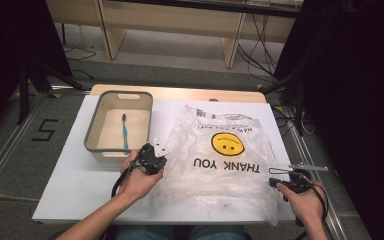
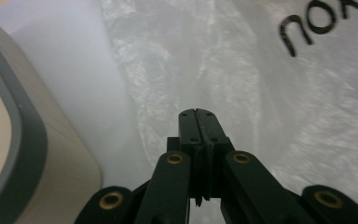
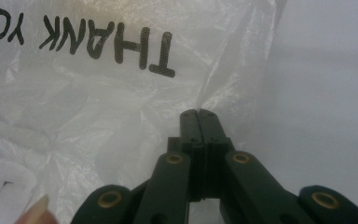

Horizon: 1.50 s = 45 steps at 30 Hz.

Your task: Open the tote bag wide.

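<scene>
Lying flat across the middle of the white table (image 1: 70,185) in the high view is a clear plastic bag (image 1: 220,175) with a yellow smiley and "THANK YOU" printed on it, upside down from this side. The left gripper (image 1: 161,156) is sitting at the bag's left edge, centre-left of the frame, squeezed in between the bag and the grey-rimmed tub (image 1: 92,142). In its own view the jaws are pressing together with nothing between them, and the crinkly plastic is spreading out just past the tips. The right gripper (image 1: 275,183) is hanging out at the bag's lower right corner. Its jaws are together too, and its view is showing the bag's edge right at the tips, but I can't tell if any film is pinched. A blue toothbrush (image 1: 125,132) is lying inside the tub, upper left.
</scene>
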{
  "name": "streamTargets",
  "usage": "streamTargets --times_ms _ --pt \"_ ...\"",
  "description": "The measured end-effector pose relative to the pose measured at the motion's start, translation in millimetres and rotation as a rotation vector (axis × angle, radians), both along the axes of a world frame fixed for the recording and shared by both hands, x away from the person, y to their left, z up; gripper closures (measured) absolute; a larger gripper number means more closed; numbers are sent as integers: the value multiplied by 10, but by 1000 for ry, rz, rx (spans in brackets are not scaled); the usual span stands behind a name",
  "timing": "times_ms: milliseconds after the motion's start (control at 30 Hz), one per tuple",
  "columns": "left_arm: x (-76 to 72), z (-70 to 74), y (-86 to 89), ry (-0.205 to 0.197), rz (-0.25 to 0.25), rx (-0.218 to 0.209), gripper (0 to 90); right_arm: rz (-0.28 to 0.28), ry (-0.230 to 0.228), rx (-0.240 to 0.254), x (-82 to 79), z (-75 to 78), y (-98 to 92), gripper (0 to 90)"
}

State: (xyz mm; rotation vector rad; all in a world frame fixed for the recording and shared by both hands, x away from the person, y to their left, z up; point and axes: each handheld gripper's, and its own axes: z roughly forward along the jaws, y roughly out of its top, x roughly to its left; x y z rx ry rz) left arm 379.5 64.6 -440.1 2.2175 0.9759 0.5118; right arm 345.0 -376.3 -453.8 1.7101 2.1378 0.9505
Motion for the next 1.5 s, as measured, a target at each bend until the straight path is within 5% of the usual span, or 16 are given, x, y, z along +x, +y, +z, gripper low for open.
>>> streamTargets --times_ms 133,200,267,400,533,933,1067,1333,1500 --pt "-144 60 66 60 8 -56 601 0 3 1 -8 -12 -7 900" --pt "-221 45 65 80 7 -41 495 0 4 1 -8 -14 -6 900" --pt "-296 -10 52 142 -14 -23 407 -1 5 1 -10 -10 -3 900" --pt "-327 -207 28 241 -27 18 379 -3 9 2 -9 -9 5 900" --pt "-289 -320 -4 271 -36 70 467 2 12 0 -8 -13 7 900" --pt "-269 -332 -106 230 -59 84 893 6 19 1 -14 -16 7 900" --pt "-231 -322 -102 226 -53 73 897 9 20 0 -12 -20 12 900" --pt "-40 -140 -103 111 -3 60 898 5 7 -2 -17 -4 8 900" --pt "46 -135 -95 100 16 50 899 -2 -1 2 -29 10 10 900"
